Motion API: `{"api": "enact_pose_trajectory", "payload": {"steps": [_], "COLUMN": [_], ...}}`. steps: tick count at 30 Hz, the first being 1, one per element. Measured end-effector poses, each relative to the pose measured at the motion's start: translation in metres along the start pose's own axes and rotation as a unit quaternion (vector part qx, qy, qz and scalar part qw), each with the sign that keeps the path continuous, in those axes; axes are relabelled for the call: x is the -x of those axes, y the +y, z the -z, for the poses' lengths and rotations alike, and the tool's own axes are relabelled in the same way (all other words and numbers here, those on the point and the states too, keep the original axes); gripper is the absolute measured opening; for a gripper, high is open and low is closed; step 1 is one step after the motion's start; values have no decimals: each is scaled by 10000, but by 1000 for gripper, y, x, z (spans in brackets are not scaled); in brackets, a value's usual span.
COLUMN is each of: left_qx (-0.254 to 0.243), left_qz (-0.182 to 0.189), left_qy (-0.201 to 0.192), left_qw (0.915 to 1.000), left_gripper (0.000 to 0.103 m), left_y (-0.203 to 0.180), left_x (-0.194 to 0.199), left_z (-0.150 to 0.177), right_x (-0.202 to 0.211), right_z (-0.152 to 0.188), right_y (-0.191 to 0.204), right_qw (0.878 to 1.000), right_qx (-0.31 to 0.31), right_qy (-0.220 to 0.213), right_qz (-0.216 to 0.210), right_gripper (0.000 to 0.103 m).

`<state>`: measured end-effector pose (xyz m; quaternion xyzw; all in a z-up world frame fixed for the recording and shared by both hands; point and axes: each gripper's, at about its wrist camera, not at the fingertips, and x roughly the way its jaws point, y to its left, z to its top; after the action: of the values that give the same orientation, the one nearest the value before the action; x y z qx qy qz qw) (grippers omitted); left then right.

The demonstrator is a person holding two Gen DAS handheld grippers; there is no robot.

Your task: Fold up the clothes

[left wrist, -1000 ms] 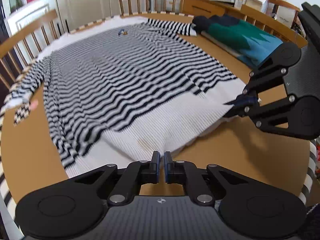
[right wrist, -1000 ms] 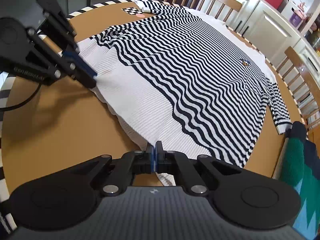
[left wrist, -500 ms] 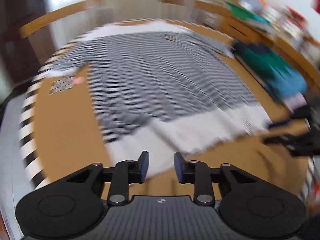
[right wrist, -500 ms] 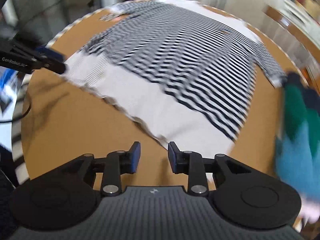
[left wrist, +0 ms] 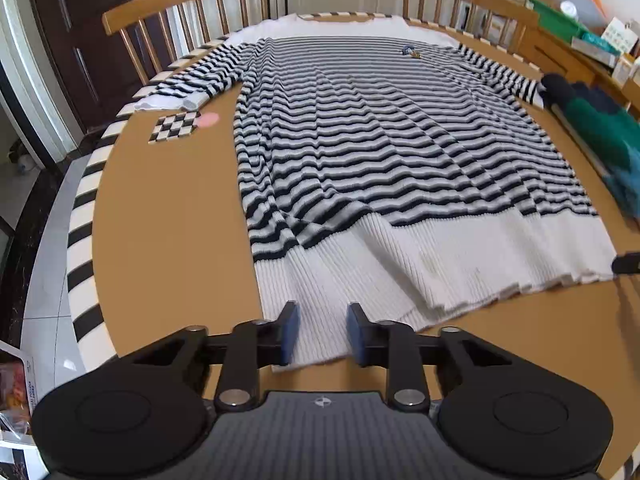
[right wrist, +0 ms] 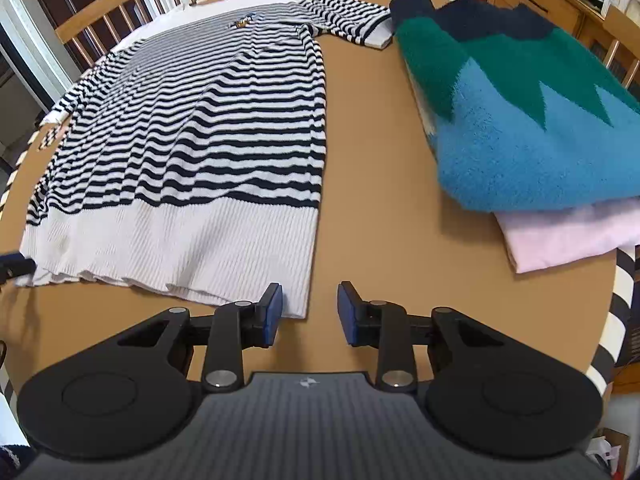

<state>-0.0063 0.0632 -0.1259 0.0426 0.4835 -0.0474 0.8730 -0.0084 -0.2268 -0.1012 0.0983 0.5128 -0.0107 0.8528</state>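
Note:
A black-and-white striped sweater (left wrist: 380, 152) with a white ribbed hem lies spread flat on the round brown table (left wrist: 168, 220), sleeves out to both sides. It also shows in the right wrist view (right wrist: 192, 140). My left gripper (left wrist: 319, 332) is open and empty, its jaws over the hem's near left corner. My right gripper (right wrist: 309, 312) is open and empty at the hem's right corner. A tip of the right gripper shows at the right edge of the left wrist view (left wrist: 626, 263).
A folded green-and-blue fuzzy sweater (right wrist: 520, 112) lies on a pink garment (right wrist: 572, 236) at the table's right. A checkered marker (left wrist: 175, 128) and pink dot (left wrist: 209, 119) sit at the far left. Wooden chairs (left wrist: 188, 12) ring the table.
Both grippers were shut on the hem a second ago. They have opened, let the hem drop flat and pulled back a little. The sweater now lies smoothed out.

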Motion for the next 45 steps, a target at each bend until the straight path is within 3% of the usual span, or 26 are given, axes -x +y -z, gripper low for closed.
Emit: {"api": "enact_pose_trajectory", "payload": {"steps": [2,4,6,14,27,32,34,35,37,45], "left_qx": [-140,-206,-433,-364,317,79,126,130,163,394], "left_qz": [-38,-88,-197,-463,-342,-482,-523,-601,-713,-521], "left_qy": [-37,-54,-18,148,365,299,290,281,229,241], "left_qw": [9999,9997,9989,9982,9982,9984,9981,9977,9971,9976], "left_gripper": [11,7,5,4,4,6,12,22,33,52], "left_y": [0,1,0,31,52,46,47,47,49,64], "left_x": [0,0,3,18,20,16,15,15,15,21], "left_z": [4,5,7,14,18,19,20,20,21,29], "right_x": [-1,-3,-3,10,4,3,3,3,4,13], "right_z": [0,-1,-2,-1,0,3,4,4,6,22], "right_y": [2,4,8,-3,-2,-1,-1,-1,0,-5], "right_qw": [10000,9998,9997,9994,9990,9986,9986,9985,9985,9980], "right_qx": [34,90,187,351,401,485,489,497,504,512], "right_qy": [-44,-78,-78,23,157,130,123,111,86,83], "right_qz": [-64,-154,-161,5,138,160,159,178,210,363], "right_gripper": [32,10,6,5,3,3,4,6,10,22]}}
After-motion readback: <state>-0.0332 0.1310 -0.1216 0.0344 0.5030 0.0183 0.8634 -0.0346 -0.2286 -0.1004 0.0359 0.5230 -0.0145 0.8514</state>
